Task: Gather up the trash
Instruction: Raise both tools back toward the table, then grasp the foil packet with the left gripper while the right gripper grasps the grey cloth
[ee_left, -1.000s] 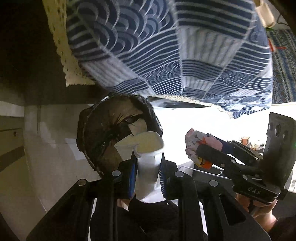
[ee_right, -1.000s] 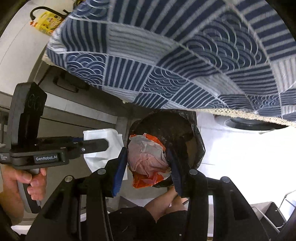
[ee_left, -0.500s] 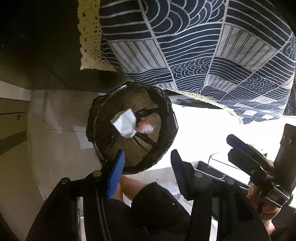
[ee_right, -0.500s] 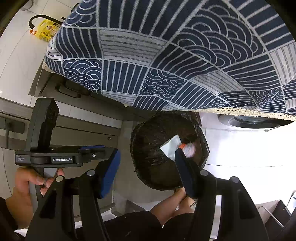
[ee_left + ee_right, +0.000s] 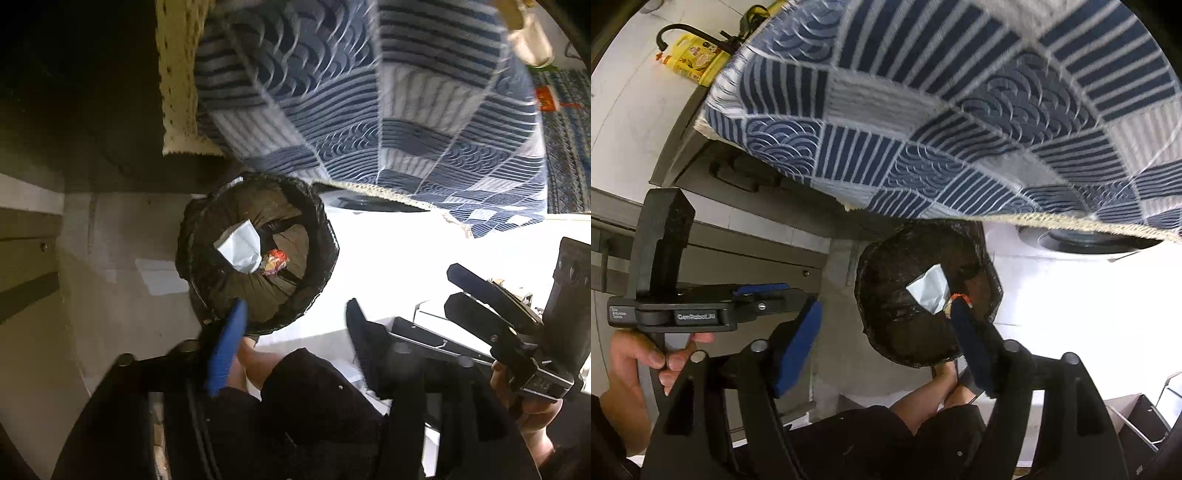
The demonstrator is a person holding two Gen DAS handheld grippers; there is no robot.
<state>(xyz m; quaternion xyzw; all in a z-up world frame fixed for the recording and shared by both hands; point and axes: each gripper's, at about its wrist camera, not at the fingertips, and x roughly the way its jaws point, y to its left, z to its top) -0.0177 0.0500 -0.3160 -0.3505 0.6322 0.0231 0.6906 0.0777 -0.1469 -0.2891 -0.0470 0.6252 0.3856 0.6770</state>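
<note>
A round bin lined with a black bag [image 5: 317,229] [image 5: 882,306] stands on the pale floor under the table's edge. Inside it lie a white paper cup [image 5: 240,245] [image 5: 929,290] and a crumpled orange and pink wrapper [image 5: 275,262] [image 5: 958,297]. My left gripper [image 5: 295,325] hangs above the bin's near rim, its jaws opening with nothing between them. My right gripper [image 5: 886,332] is also above the bin, jaws opening and bare. Each gripper shows in the other's view, the left gripper [image 5: 768,295] at the left and the right gripper [image 5: 458,291] at the right.
A blue and white patterned tablecloth [image 5: 369,96] [image 5: 960,110] hangs over the bin from above. The person's legs [image 5: 314,406] and a foot fill the bottom. A yellow bottle [image 5: 694,59] stands at upper left, a grey cabinet [image 5: 713,251] at left, a dark box [image 5: 1137,424] at lower right.
Both grippers let go of their trash: the white cup left the left jaws and the crumpled wrapper left the right jaws, both dropping into the bin. Both grippers have risen and opened wider.
</note>
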